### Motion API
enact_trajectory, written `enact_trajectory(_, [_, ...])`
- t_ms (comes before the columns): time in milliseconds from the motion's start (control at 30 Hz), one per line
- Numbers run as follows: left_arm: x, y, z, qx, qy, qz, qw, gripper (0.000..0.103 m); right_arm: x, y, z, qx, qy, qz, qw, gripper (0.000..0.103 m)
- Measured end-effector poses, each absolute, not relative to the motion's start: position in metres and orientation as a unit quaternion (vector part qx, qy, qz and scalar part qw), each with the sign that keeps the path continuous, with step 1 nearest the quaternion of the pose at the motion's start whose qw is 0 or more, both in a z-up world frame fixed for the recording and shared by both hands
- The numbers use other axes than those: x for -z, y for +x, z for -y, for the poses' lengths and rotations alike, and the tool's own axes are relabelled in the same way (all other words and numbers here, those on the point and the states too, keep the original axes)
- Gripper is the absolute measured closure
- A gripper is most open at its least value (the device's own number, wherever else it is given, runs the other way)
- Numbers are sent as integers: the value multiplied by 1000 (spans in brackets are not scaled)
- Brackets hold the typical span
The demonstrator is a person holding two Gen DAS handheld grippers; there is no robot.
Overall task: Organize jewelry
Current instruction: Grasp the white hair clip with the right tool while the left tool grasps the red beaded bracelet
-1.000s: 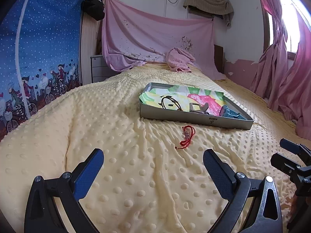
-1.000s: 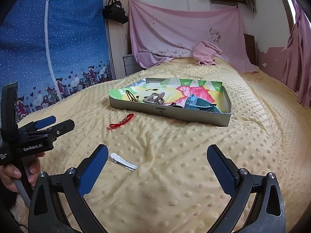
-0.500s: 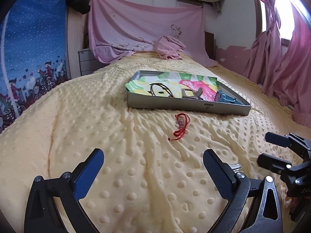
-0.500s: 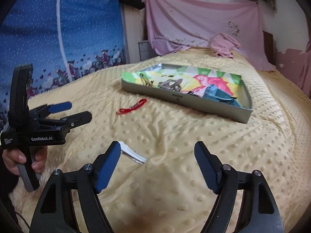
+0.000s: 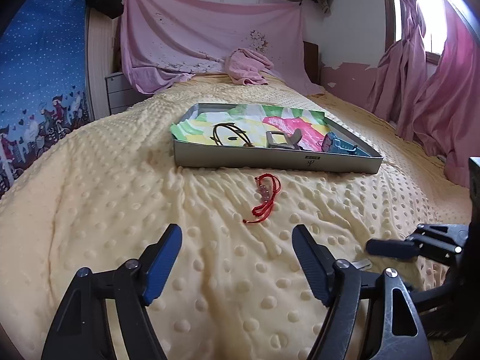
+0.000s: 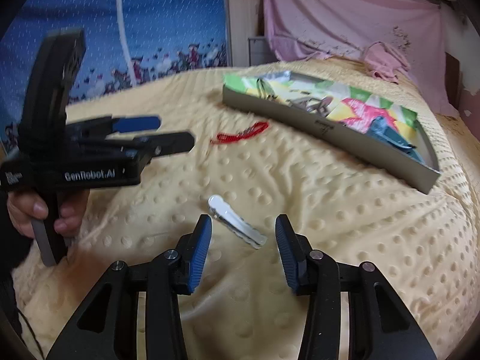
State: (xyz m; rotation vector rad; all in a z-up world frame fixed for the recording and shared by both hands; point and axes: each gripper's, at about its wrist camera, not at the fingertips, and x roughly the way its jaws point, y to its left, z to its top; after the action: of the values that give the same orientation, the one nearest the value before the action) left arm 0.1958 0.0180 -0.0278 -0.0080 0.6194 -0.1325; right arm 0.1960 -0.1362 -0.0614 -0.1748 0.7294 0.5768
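A red cord bracelet lies on the yellow dotted blanket, just ahead of my left gripper. Its jaws are closing with nothing between them. A white hair clip lies on the blanket between the fingertips of my right gripper. Those jaws are closing too, and the pads stand clear of the clip. Beyond both sits a grey tray lined with colourful paper. It holds a dark bangle, a grey claw clip and a teal clip.
In the right wrist view a hand holds the left gripper at the left, near the bracelet. The right gripper shows at the right of the left view. Pink cloth and curtains hang behind the bed.
Both grippers have moved forward and down and their jaws have narrowed. The white clip, earlier ahead and left of the right gripper, now lies between its fingertips. The bracelet is closer to the left gripper.
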Motion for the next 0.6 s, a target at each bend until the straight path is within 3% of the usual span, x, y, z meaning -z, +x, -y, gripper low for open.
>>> enact_trajectory(600, [42,239,-2,98,3,-334,937,57,71,240,139,-243,-60,-352,902,90])
